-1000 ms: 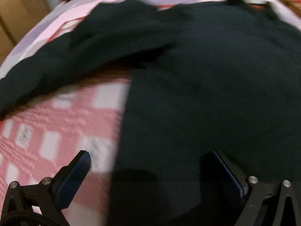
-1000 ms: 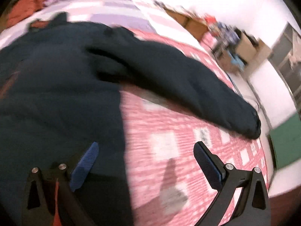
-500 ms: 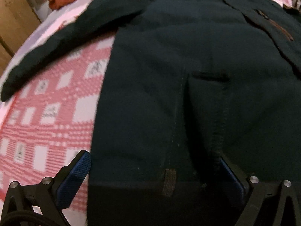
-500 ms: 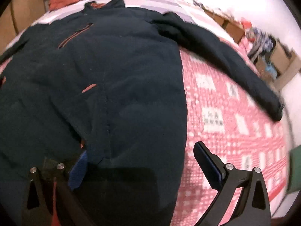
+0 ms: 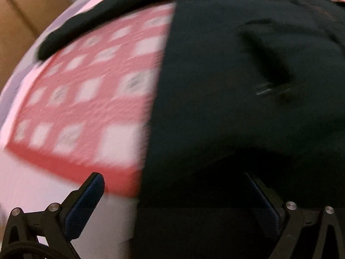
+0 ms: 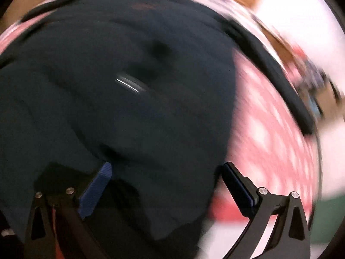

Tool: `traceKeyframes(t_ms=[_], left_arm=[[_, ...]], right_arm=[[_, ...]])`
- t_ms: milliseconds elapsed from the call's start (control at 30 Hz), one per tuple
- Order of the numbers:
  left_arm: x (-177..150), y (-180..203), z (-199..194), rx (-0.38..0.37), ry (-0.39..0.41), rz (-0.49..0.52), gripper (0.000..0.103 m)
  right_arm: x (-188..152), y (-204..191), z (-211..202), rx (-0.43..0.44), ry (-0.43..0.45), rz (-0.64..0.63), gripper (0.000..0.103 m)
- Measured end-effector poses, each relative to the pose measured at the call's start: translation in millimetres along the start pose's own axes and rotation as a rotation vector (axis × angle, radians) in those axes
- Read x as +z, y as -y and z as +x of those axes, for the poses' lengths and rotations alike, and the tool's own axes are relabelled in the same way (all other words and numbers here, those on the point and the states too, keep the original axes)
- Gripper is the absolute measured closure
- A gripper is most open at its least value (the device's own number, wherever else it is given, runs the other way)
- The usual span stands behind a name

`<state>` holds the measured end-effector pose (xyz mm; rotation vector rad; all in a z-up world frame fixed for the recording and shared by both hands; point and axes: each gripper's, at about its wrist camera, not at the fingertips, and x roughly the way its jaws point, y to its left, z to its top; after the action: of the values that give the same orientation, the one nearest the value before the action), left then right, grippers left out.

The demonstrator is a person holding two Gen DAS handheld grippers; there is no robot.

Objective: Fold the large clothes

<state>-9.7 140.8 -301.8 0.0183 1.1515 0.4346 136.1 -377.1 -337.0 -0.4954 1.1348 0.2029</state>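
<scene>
1. Progress: jacket (image 5: 248, 86) lies flat on the bed (image 5: 86, 99), body spread and both sleeves out to the sides. No fold visible yet, so by my read nearly all of the task is left.
2. Left gripper (image 5: 174, 196): jaws wide apart, holding nothing. It sits at the jacket's bottom left corner, with one finger over the bedspread and the other over dark cloth.
3. Right gripper (image 6: 166, 183): jaws wide apart, holding nothing. It is at the bottom right corner; hem cloth lies between the fingers, unpinched.
4. Both views are motion-blurred, so whether the fingers touch the fabric can't be told.
5. Edges: the jacket's left side edge (image 5: 159, 82) runs straight up the bed; the hem is right at the near bed edge. Left sleeve (image 5: 103, 19) angles toward the far left edge of the bed; right sleeve (image 6: 280, 73) reaches toward the right edge.
6. Room: bare bedspread on both sides, between body and sleeves, enough to swing the sleeves in. Near side is tight. Clutter (image 6: 312, 82) beyond the right edge, off the bed.
</scene>
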Motion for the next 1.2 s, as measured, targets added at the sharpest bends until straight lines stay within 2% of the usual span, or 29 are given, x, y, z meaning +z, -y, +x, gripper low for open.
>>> traceKeyframes(t_ms=[100,167,267,367,433,533,633,700,767,833,900,933,1000,1033,1067,1100,1167,1200], left_arm=[[-7.6,-22.2,1.8,0.06,-0.037,-0.028,0.0],[-8.3,-27.8,0.2,0.083,-0.044,-0.032,0.0],[-4.5,-24.2,-3.6,0.08,-0.045,-0.041,0.0],[-3.5,-23.0,-11.9,0.036,-0.045,-0.093,0.0],[-3.0,-24.2,-16.0,0.035,-0.047,-0.114,0.0],[-14.1,-28.9,-24.3,0.051,-0.064,-0.13,0.0],[-24.7,-40.7,-23.7,0.066,-0.097,-0.166,0.0],[-27.4,-46.9,-17.9,0.042,-0.125,-0.208,0.002],[-24.4,-45.3,-14.0,0.02,-0.118,-0.213,0.002],[-15.0,-36.9,-6.2,-0.037,-0.115,-0.193,0.002],[-6.3,-22.9,9.7,-0.093,-0.152,-0.149,0.002],[-4.5,-19.0,16.1,-0.097,-0.165,-0.133,0.002],[-2.9,-19.7,24.3,-0.112,-0.161,-0.14,0.002],[-3.1,-25.0,26.7,-0.128,-0.161,-0.17,0.003],[-4.2,-29.6,28.1,-0.152,-0.165,-0.2,0.005],[-5.7,-33.0,27.8,-0.184,-0.165,-0.222,0.016],[-7.8,-32.0,21.7,-0.236,-0.141,-0.208,0.039],[-7.6,-29.0,19.3,-0.258,-0.135,-0.187,0.061]], right_arm=[[-23.9,41.0,3.7,-0.119,-0.121,0.089,0.001],[-27.7,50.6,0.8,-0.15,-0.149,0.123,0.001],[-10.3,51.5,-9.5,-0.078,-0.112,0.179,0.001],[-1.6,36.0,-19.7,0.056,-0.079,0.222,0.001],[2.1,19.4,-16.6,0.141,-0.094,0.211,0.001],[-7.0,3.5,-11.7,0.147,-0.13,0.196,0.001],[-23.5,11.0,-5.7,0.161,-0.17,0.3,0.0],[-27.3,11.8,-1.7,0.179,-0.196,0.365,0.0],[-24.9,3.7,1.2,0.196,-0.201,0.362,0.0],[-17.7,-8.7,3.4,0.211,-0.194,0.337,0.0],[-9.2,-12.5,11.0,0.231,-0.198,0.342,0.0],[-7.2,-14.5,13.3,0.247,-0.203,0.356,0.001],[-4.6,-14.7,16.3,0.28,-0.198,0.379,0.006],[-4.7,-15.8,15.6,0.298,-0.195,0.385,0.012],[-4.4,-15.4,14.4,0.312,-0.188,0.383,0.023],[-3.6,-14.6,12.2,0.332,-0.177,0.378,0.033],[-5.9,-14.7,5.1,0.333,-0.163,0.366,0.06],[-7.0,-14.0,3.4,0.337,-0.16,0.367,0.065]])
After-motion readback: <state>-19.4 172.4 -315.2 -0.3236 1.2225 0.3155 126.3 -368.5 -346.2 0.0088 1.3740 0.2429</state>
